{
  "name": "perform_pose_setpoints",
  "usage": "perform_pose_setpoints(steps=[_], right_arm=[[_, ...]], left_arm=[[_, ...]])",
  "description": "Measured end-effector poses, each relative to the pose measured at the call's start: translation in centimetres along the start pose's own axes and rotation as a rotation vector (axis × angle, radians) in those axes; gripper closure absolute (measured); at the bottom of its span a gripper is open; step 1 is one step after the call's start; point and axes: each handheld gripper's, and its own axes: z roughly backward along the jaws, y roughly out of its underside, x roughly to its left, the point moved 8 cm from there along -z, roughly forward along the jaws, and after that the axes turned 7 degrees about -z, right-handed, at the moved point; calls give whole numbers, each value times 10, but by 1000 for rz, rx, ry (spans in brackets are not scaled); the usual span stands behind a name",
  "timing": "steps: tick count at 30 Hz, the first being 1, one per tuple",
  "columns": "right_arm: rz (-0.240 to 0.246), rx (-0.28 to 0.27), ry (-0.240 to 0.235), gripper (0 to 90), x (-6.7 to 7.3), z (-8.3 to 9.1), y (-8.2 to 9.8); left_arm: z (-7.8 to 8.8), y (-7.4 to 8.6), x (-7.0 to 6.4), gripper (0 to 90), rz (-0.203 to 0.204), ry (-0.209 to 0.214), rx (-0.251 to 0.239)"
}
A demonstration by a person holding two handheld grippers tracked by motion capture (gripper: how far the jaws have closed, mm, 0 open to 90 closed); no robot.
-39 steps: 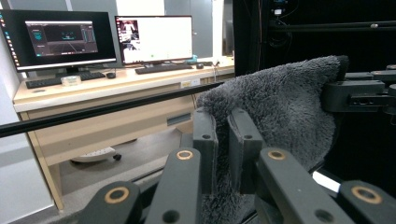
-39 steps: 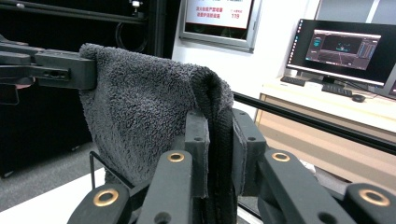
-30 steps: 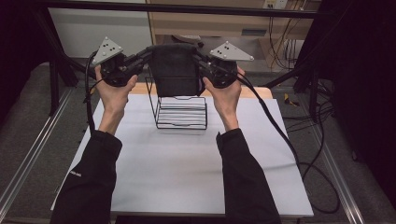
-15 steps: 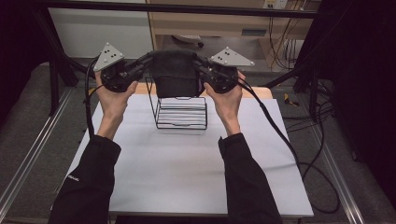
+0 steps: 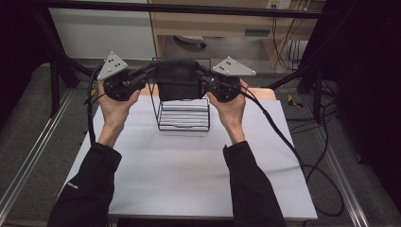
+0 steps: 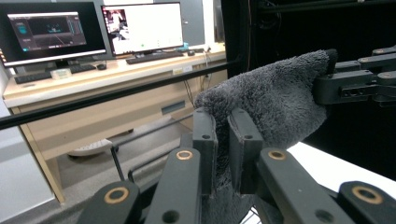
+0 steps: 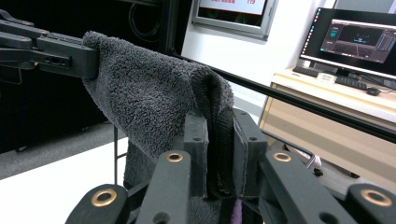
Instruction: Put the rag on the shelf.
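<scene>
The white worktop (image 5: pixel 189 161) fills the lower middle of the high view, and its near half lies bare between the two dark sleeves; its front edge is cut off by the bottom of the frame, and its far edge is hidden behind the hands. A black wire rack (image 5: pixel 183 113) is seen standing at the far centre of the worktop, just above the middle of the frame. Its upper part is covered by the dark grey towel (image 5: pixel 177 82), so whether cloth and wire touch cannot be made out. The towel is held stretched in the air over the rack, between the two grippers, in the upper middle of the frame.

The left gripper (image 5: pixel 142 80) is seen at upper left of the towel and the right gripper (image 5: pixel 204 82) at upper right. In the left gripper view the fingers (image 6: pixel 204 140) are clamped on a corner of the towel (image 6: pixel 275 102), the fold being squeezed between them. In the right gripper view the fingers (image 7: pixel 245 149) are likewise pressed together on the towel's thick hem (image 7: pixel 154 98). The lower end of the cloth is cut off by the bottom edge in both gripper views. Open worktop is left on either side of the rack.
</scene>
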Motion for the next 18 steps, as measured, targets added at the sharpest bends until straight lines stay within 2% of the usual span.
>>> perform_pose_setpoints(steps=[8, 18], right_arm=[[-2, 15, -8, 778, 4, 3, 9], [-16, 60, -12, 766, 9, 6, 18]], left_arm=[[4, 10, -6, 816, 1, 16, 29], [9, 24, -12, 806, 21, 38, 84]])
